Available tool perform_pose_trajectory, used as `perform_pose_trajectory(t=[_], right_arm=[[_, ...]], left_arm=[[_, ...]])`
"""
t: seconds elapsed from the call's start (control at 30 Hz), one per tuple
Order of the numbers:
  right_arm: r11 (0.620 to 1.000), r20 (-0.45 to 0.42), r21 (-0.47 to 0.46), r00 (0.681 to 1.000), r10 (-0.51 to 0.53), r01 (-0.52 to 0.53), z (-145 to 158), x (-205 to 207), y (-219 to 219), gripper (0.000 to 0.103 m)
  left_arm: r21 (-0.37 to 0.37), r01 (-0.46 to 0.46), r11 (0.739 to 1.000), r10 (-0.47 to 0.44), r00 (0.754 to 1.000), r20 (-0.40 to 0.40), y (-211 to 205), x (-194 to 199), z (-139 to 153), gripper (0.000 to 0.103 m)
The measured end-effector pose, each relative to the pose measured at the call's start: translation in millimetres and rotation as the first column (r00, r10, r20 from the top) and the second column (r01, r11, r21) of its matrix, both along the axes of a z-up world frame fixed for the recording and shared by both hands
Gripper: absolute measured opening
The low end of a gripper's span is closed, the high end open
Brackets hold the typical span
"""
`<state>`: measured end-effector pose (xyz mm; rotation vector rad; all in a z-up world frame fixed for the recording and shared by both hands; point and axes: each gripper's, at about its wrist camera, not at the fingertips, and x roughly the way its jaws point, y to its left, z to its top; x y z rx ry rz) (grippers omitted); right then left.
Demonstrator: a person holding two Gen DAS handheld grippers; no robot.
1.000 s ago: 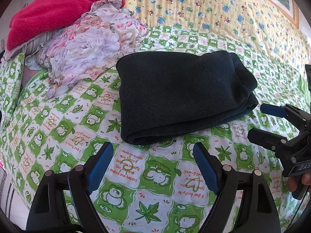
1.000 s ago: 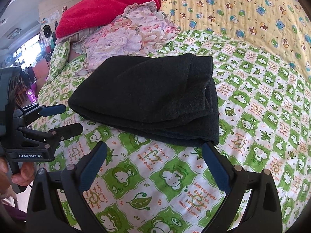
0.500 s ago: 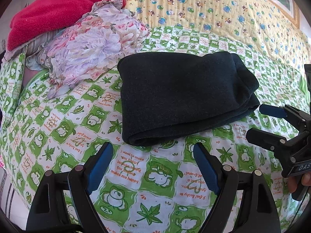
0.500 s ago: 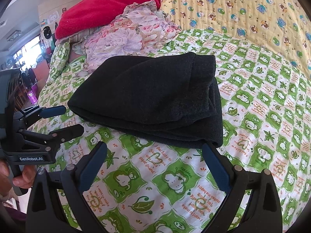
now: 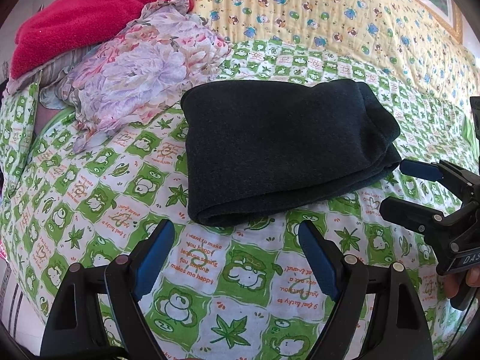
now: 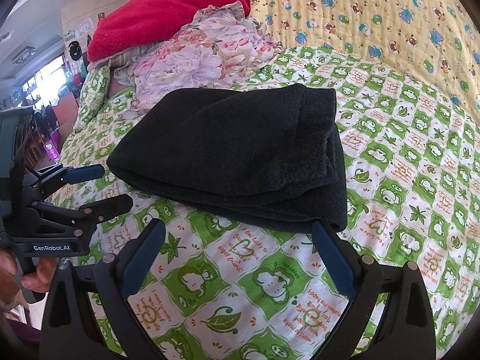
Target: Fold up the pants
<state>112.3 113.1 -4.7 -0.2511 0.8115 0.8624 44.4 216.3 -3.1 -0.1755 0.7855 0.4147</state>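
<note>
The dark pants (image 5: 282, 153) lie folded in a thick rectangle on the green frog-print bedsheet (image 5: 240, 273); they also show in the right wrist view (image 6: 240, 162). My left gripper (image 5: 237, 231) is open and empty, just short of the bundle's near folded edge. My right gripper (image 6: 238, 228) is open and empty, its right fingertip (image 6: 322, 231) at the bundle's near corner. Each gripper shows in the other's view: the right one (image 5: 396, 183) at the bundle's right end, the left one (image 6: 115, 184) at its left end.
A floral cloth (image 5: 144, 69) and a red blanket (image 5: 87, 18) are piled at the back left, close to the pants. A yellow bear-print quilt (image 5: 330, 15) rises behind. The bed's left edge (image 5: 12, 270) drops off beside my left gripper.
Both grippers have moved slightly closer to the folded pants. Both stay open. The pants have not moved.
</note>
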Motion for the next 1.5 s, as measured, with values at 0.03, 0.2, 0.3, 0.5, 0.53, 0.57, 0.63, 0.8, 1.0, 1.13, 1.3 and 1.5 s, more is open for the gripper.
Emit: perform_pose_trajectory(t=[0.03, 0.2, 0.3, 0.5, 0.53, 0.57, 0.63, 0.8, 1.0, 1.13, 1.3, 1.5], right_arm=[[1.0, 0.002, -0.002, 1.0, -0.001, 0.001, 0, 0, 0, 0.098], [1.0, 0.001, -0.001, 1.0, -0.003, 0.003, 0, 0, 0, 0.098], [1.0, -0.001, -0.002, 1.0, -0.002, 0.002, 0, 0, 0, 0.098], [1.0, 0.001, 0.0, 1.0, -0.004, 0.004, 2, 1, -1, 0.098], [1.0, 0.001, 0.0, 1.0, -0.004, 0.004, 2, 2, -1, 0.098], [1.0, 0.003, 0.0, 1.0, -0.005, 0.005, 2, 2, -1, 0.098], [1.0, 0.005, -0.001, 1.0, -0.008, 0.008, 3, 3, -2, 0.098], [1.0, 0.012, 0.007, 1.0, -0.019, 0.019, 5, 4, -5, 0.098], [0.999, 0.017, 0.013, 0.999, -0.033, 0.033, 9, 7, -10, 0.098], [0.999, 0.011, 0.014, 0.999, -0.04, 0.04, 8, 9, -12, 0.098], [0.998, 0.01, 0.023, 0.999, -0.05, 0.05, 10, 13, -11, 0.098], [0.998, 0.014, 0.034, 0.998, -0.056, 0.055, 14, 18, -10, 0.098]], left_arm=[[0.002, 0.0, 1.0, 0.0, 1.0, 0.0, 0, 0, 0, 0.085], [0.004, 0.001, 1.0, -0.001, 1.0, 0.001, 0, 0, 0, 0.085], [0.007, 0.004, 1.0, -0.004, 1.0, 0.0, 0, 0, 0, 0.085], [0.007, 0.004, 1.0, -0.004, 1.0, 0.001, -1, 0, 1, 0.085], [0.007, 0.004, 1.0, -0.004, 1.0, 0.002, -1, 0, 1, 0.085], [0.009, 0.002, 1.0, -0.002, 1.0, 0.003, -1, 0, 1, 0.085], [0.01, 0.003, 1.0, -0.003, 1.0, 0.005, -1, 0, 2, 0.085], [-0.007, -0.001, 1.0, 0.001, 1.0, 0.022, 1, -2, 9, 0.085], [0.0, -0.007, 1.0, 0.007, 0.998, 0.061, 3, -4, 20, 0.085], [0.007, -0.003, 1.0, 0.002, 0.998, 0.058, 1, -2, 20, 0.085], [0.015, -0.002, 1.0, 0.001, 0.998, 0.061, 1, -1, 22, 0.085], [0.016, -0.005, 1.0, 0.004, 0.998, 0.069, 4, 2, 25, 0.085]])
